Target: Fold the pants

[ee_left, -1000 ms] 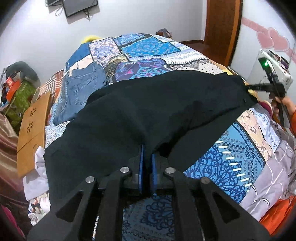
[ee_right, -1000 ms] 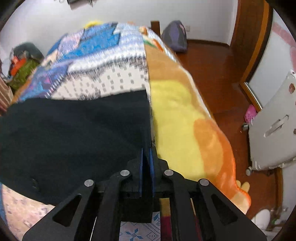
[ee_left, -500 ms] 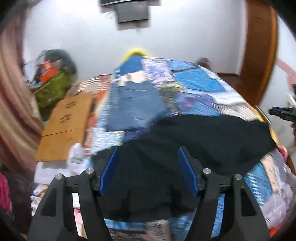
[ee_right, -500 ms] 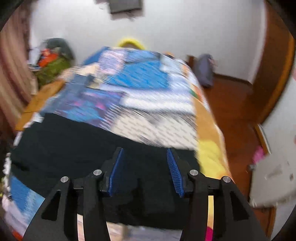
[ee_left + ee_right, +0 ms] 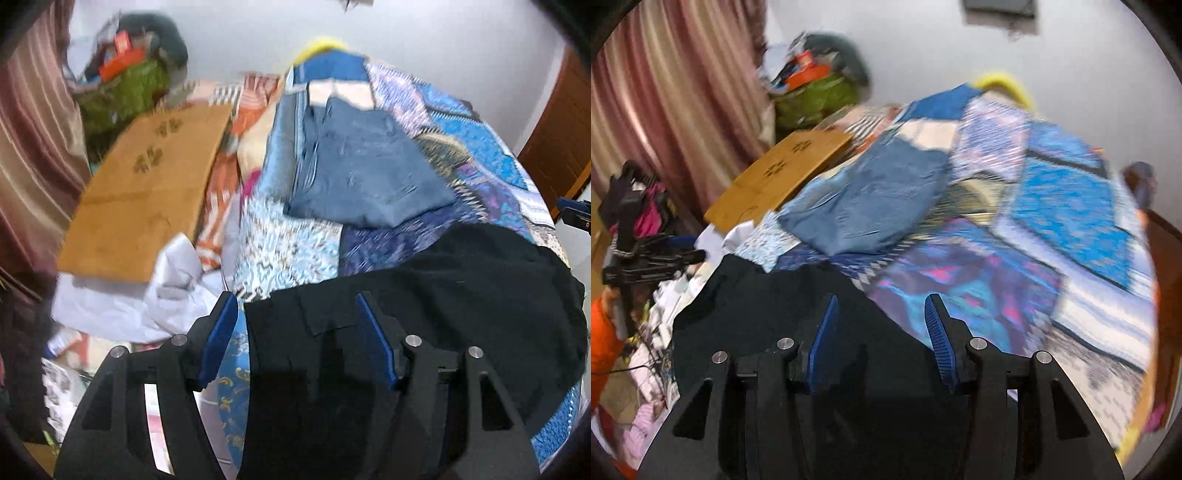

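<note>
Left wrist view. Item: black pants (image 5: 424, 314), lying flat across the near end of the patchwork bedspread (image 5: 480, 140), reaching from the near left edge of the bed toward the right. We hold the left gripper (image 5: 297, 332) released, its blue pads (image 5: 375, 341) spread wide and nothing between them; it hovers over the pants' near left end, pointed toward the far side of the bed. Folded blue jeans (image 5: 365, 173) lie farther back; a wooden board (image 5: 144, 192) lies to the left.

Right wrist view. Item: the same pants (image 5: 768, 317), dark mass in the near left of this view, under and ahead of the right gripper (image 5: 882, 332). Its jaws likewise stand apart, gripping nothing, tilted down over the cloth.

Step, as we judge it: between folds, both tools free of the fabric. The next move likely calls for choosing a fresh edge or corner at each end, closing on it cleanly, and lifting both together so the cloth folds square.
</note>
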`<state>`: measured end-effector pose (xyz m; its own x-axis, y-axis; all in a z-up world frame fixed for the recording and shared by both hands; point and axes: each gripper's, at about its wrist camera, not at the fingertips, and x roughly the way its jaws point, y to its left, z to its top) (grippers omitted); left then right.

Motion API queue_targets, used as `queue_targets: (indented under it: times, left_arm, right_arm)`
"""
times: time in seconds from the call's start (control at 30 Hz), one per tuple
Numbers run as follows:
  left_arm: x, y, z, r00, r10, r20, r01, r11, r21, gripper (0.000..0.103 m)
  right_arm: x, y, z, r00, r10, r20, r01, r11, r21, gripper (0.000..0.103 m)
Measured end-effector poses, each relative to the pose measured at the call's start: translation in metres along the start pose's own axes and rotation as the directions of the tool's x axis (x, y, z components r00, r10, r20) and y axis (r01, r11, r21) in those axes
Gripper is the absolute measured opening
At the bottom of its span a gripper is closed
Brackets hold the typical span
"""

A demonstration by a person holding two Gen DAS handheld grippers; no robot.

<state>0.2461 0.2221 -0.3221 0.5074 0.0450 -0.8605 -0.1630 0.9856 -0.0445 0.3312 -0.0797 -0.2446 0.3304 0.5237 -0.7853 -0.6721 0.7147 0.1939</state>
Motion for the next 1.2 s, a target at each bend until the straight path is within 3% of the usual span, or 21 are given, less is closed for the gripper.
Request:
queue_targets:
  times: [0.1, 0.13, 0.17, 0.3, 0.4, 0.47, 0.53, 0.7, 0.8, 0.87, 0.97, 1.03, 1.1, 1.2]
  left_arm:
    - [0.029, 0.007, -0.003, 0.997, -0.046, -0.065, 0.044, 0.999, -0.031, 0.066]
    - [0.036, 0.008, -0.005, 0.994, -0.069, -0.079, 0.066, 0.997, -0.038, 0.061]
    - [0.042, 0.008, -0.006, 0.992, -0.09, -0.085, 0.086, 0.995, -0.039, 0.051]
    - [0.05, 0.0, -0.009, 0.99, -0.125, -0.072, 0.124, 0.992, -0.022, 0.04]
    - [0.049, -0.004, -0.009, 0.99, -0.132, -0.054, 0.131, 0.991, -0.012, 0.024]
    - [0.044, -0.009, -0.009, 0.996, -0.085, -0.031, 0.086, 0.996, 0.021, 0.015]
    - [0.038, -0.018, -0.012, 1.0, -0.007, 0.004, 0.007, 0.996, 0.087, 0.012]
    - [0.031, -0.028, -0.015, 0.987, 0.142, 0.073, -0.153, 0.973, 0.173, 0.011]
    - [0.037, -0.023, -0.007, 0.984, 0.166, 0.07, -0.176, 0.969, 0.175, 0.012]
    - [0.05, -0.02, -0.003, 0.99, 0.143, 0.008, -0.142, 0.975, 0.17, 0.012]
    - [0.045, -0.017, 0.001, 0.993, 0.118, -0.013, -0.114, 0.978, 0.177, 0.017]
    - [0.03, -0.013, 0.003, 0.997, 0.079, -0.011, -0.077, 0.985, 0.155, 0.018]
    - [0.009, -0.01, 0.001, 0.997, 0.072, 0.019, -0.074, 0.987, 0.146, 0.019]
    - [-0.025, -0.016, -0.006, 0.996, 0.047, 0.077, -0.06, 0.983, 0.171, 0.019]
  right_arm:
    - [0.038, 0.012, 0.014, 0.997, 0.047, -0.068, -0.05, 0.998, -0.029, 0.045]
    - [0.051, 0.017, 0.019, 0.993, 0.065, -0.095, -0.069, 0.997, -0.041, 0.045]
    - [0.062, 0.022, 0.023, 0.99, 0.08, -0.12, -0.087, 0.995, -0.051, 0.045]
    - [0.099, 0.039, 0.031, 0.97, 0.136, -0.201, -0.157, 0.983, -0.091, 0.045]
    - [0.122, 0.047, 0.029, 0.947, 0.162, -0.278, -0.196, 0.976, -0.098, 0.041]
    - [0.129, 0.052, 0.028, 0.943, 0.152, -0.296, -0.193, 0.975, -0.111, 0.023]
    - [0.127, 0.06, 0.025, 0.955, 0.098, -0.279, -0.152, 0.972, -0.178, 0.011]
    - [0.11, 0.069, 0.022, 0.986, 0.012, -0.164, -0.058, 0.96, -0.274, 0.006]
    - [0.113, 0.065, 0.023, 0.991, -0.022, -0.135, -0.011, 0.97, -0.241, 0.006]
    - [0.122, 0.062, 0.025, 0.986, -0.03, -0.165, -0.005, 0.979, -0.204, 0.007]
    - [0.112, 0.061, 0.029, 0.982, -0.025, -0.186, -0.01, 0.983, -0.182, 0.014]
    - [0.09, 0.058, 0.03, 0.986, -0.026, -0.167, -0.004, 0.985, -0.173, 0.019]
    - [0.061, 0.055, 0.027, 0.993, -0.015, -0.114, -0.003, 0.987, -0.162, 0.034]
    - [0.012, 0.054, 0.016, 0.999, -0.019, -0.033, 0.013, 0.986, -0.167, 0.041]
